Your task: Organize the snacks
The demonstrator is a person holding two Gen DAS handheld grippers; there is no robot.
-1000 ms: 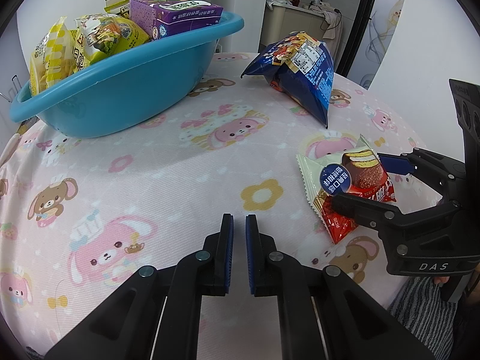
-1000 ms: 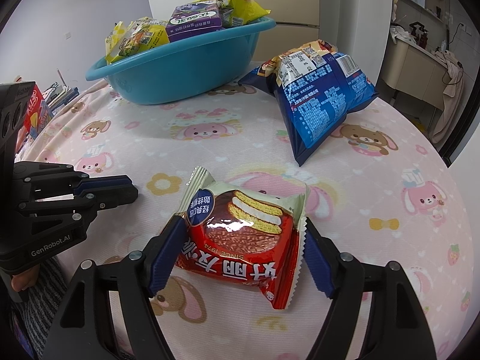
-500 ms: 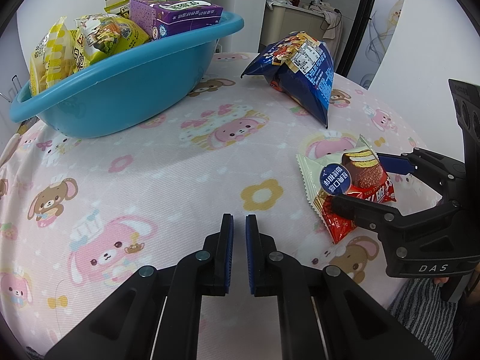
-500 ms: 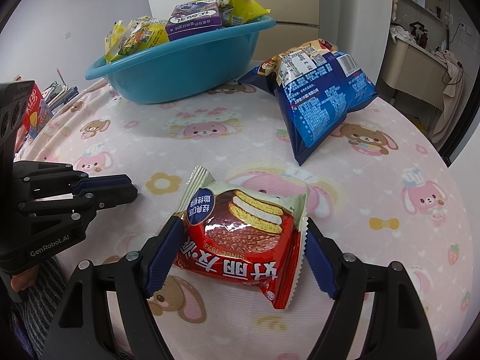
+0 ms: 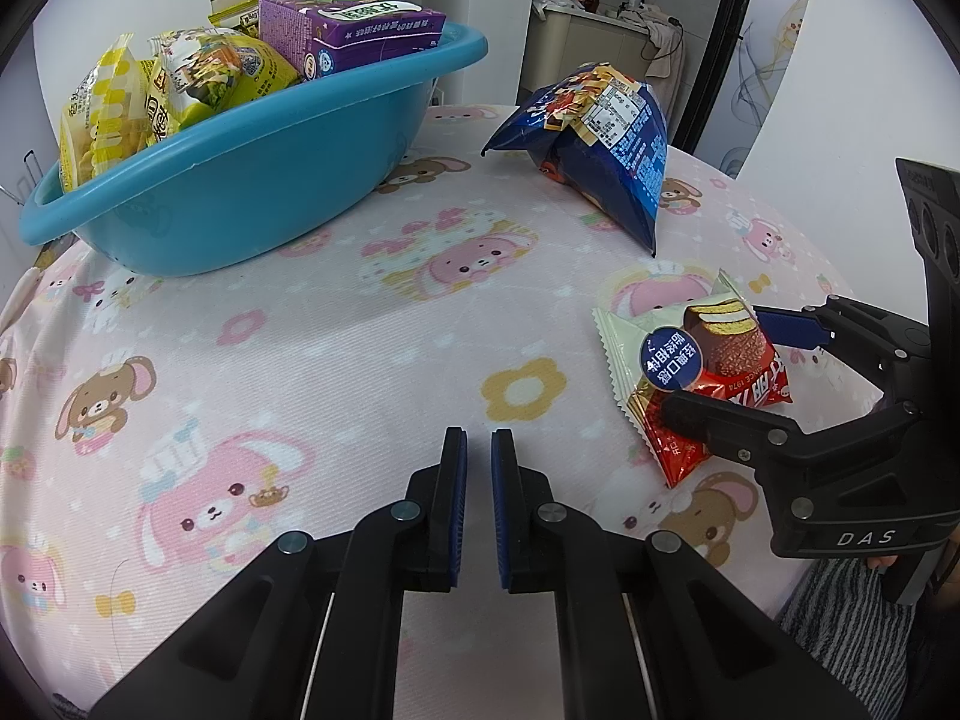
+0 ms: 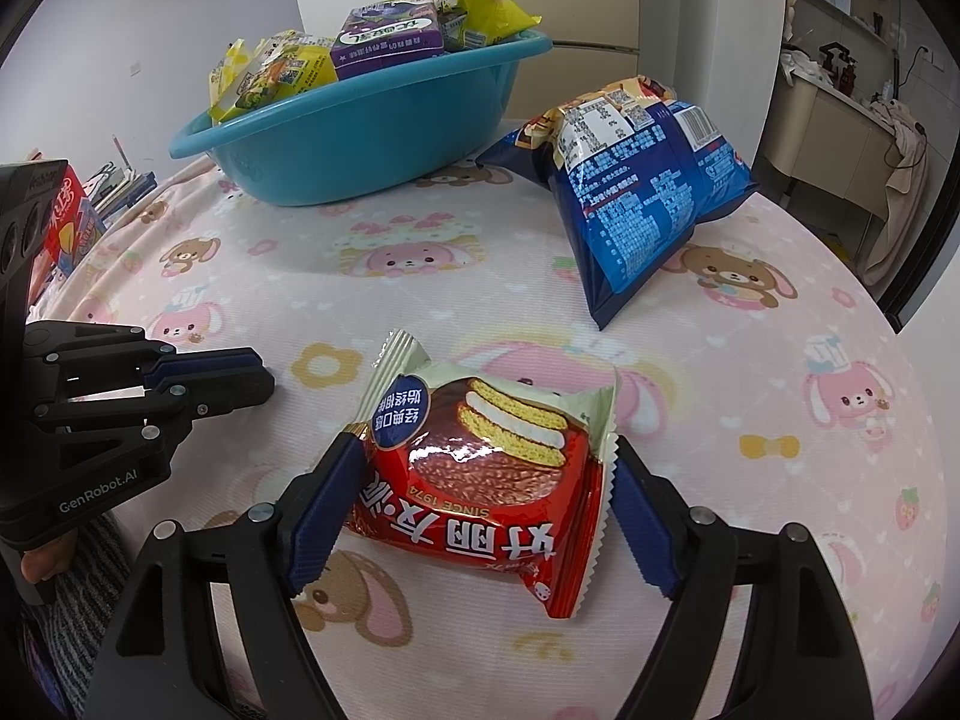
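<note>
A red chocolate-pie packet [image 6: 480, 480] lies flat on the pink cartoon tablecloth [image 6: 420, 300]. My right gripper [image 6: 483, 462] straddles it and its jaws are opening: the left pad still brushes the wrapper, the right pad stands just off the crimped edge. From the left wrist view the same packet [image 5: 702, 372] sits between the right gripper [image 5: 714, 363] fingers. My left gripper [image 5: 477, 441] is shut on nothing, low over the cloth, left of the packet. A blue basin [image 5: 240, 180] full of snacks stands at the far left. A dark blue chip bag [image 5: 606, 162] lies at the far right.
The basin [image 6: 372, 138] holds yellow packets and a purple box [image 6: 390, 42]. The chip bag [image 6: 642, 192] lies beyond the packet. Books and a red box [image 6: 66, 222] sit off the table's left edge. A striped sleeve [image 5: 852, 612] shows by the near table edge.
The right gripper's jaws have spread a little wider around the packet, which stays on the cloth. The left gripper has not moved.
</note>
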